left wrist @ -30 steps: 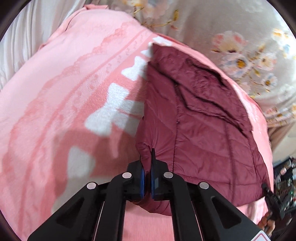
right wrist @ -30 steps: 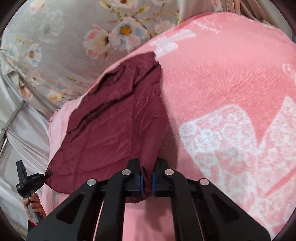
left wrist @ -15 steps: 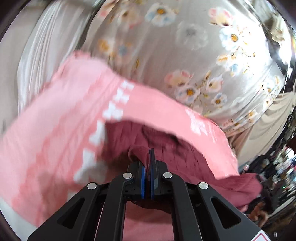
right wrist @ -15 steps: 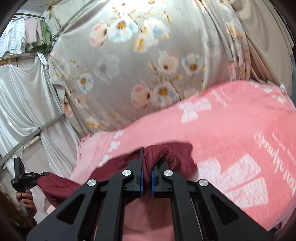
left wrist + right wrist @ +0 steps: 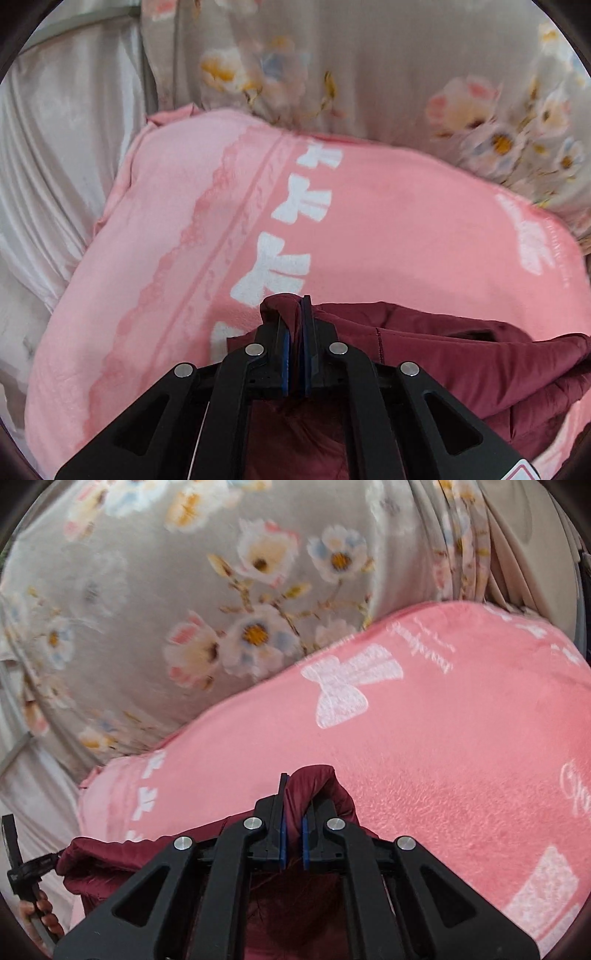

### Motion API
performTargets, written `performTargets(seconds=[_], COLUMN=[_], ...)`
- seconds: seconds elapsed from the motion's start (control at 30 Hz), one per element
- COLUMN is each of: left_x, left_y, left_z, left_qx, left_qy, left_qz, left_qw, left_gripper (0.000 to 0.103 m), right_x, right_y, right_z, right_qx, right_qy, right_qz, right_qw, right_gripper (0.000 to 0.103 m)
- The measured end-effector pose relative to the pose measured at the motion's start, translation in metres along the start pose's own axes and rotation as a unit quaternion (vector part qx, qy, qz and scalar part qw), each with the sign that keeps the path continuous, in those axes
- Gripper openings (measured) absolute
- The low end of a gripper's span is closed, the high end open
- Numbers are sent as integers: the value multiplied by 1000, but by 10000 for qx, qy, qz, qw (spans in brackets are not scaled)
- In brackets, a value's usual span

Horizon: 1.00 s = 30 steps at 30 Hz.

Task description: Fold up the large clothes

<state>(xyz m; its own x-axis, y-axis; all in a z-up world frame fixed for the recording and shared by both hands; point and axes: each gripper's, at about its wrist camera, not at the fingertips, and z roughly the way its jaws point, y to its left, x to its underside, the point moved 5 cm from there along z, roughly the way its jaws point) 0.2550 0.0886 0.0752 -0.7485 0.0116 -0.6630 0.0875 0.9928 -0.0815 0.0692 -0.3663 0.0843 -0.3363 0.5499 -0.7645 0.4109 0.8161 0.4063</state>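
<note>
While both grippers held the maroon jacket (image 5: 461,354) lifted over the near edge of the pink blanket (image 5: 369,221), left gripper (image 5: 295,314) and right gripper (image 5: 295,797) pinched its edge narrowly; advice: keep corners level, taut, lay far side down evenly.

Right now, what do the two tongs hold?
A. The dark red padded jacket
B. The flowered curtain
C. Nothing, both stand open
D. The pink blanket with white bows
A: both the left tongs and the right tongs are shut on a fold of the dark red padded jacket, which hangs between them above the pink blanket.
</note>
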Motion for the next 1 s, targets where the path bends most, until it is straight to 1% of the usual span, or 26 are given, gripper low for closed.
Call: performTargets(seconds=[0.07, 0.13, 0.27, 0.3, 0.37, 0.47, 0.5, 0.53, 0.57, 0.6, 0.63, 0.7, 0.77, 0.87, 0.93, 1.0], left_x=[5, 10, 18, 19, 19, 13, 11, 6, 3, -1, -3, -8, -9, -16, -19, -23], left_y=[-1, 1, 1, 2, 3, 9, 11, 15, 17, 19, 20, 24, 28, 30, 26, 18], left_z=[31, 63, 92, 96, 102, 100, 95, 86, 79, 69, 64, 55, 51, 43, 44, 44], left_qx=[-72, -110, -214, -189, -57, 316, 419, 628, 771, 899, 929, 957, 971, 1064, 915, 616], left_qy=[255, 489, 633, 630, 600, 536, 484, 355, 258, 164, 131, 129, 160, 59, 74, 49], left_qz=[-21, -94, -149, -170, -237, -408, -455, -516, -514, -467, -427, -392, -461, -608, -605, -477], left_qw=[9996, 9987, 9977, 9977, 9979, 9972, 9969, 9961, 9954, 9947, 9947, 9945, 9941, 9924, 9939, 9969], left_gripper=[5, 6, 13, 14, 15, 16, 16, 16, 16, 16, 16, 16, 16, 16, 16, 16], right_x=[7, 13, 29, 34, 37, 32, 27, 23, 18, 12, 8, 3, 1, 8, 19, 34], right_y=[-7, -11, -17, -20, -24, -32, -34, -35, -37, -39, -40, -40, -31, -1, 28, 58], right_z=[31, 52, 86, 93, 97, 87, 78, 70, 61, 49, 41, 27, 16, 12, 19, 29], right_qx=[133, 265, 539, 591, 521, 132, -10, -92, -94, -5, 34, 98, 117, -70, -231, -288], right_qy=[170, 285, 529, 598, 618, 473, 391, 308, 176, 1, -113, -242, -302, -205, -11, 160], right_qz=[50, 29, -126, -148, -82, 248, 373, 452, 498, 489, 467, 412, 227, -210, -600, -1088], right_qw=[9998, 9992, 9971, 9964, 9967, 9985, 9985, 9985, 9986, 9988, 9988, 9988, 9992, 9995, 9979, 9935], right_gripper=[4, 5, 6, 6, 7, 13, 17, 23, 26, 36, 43, 43, 43, 43, 43, 43])
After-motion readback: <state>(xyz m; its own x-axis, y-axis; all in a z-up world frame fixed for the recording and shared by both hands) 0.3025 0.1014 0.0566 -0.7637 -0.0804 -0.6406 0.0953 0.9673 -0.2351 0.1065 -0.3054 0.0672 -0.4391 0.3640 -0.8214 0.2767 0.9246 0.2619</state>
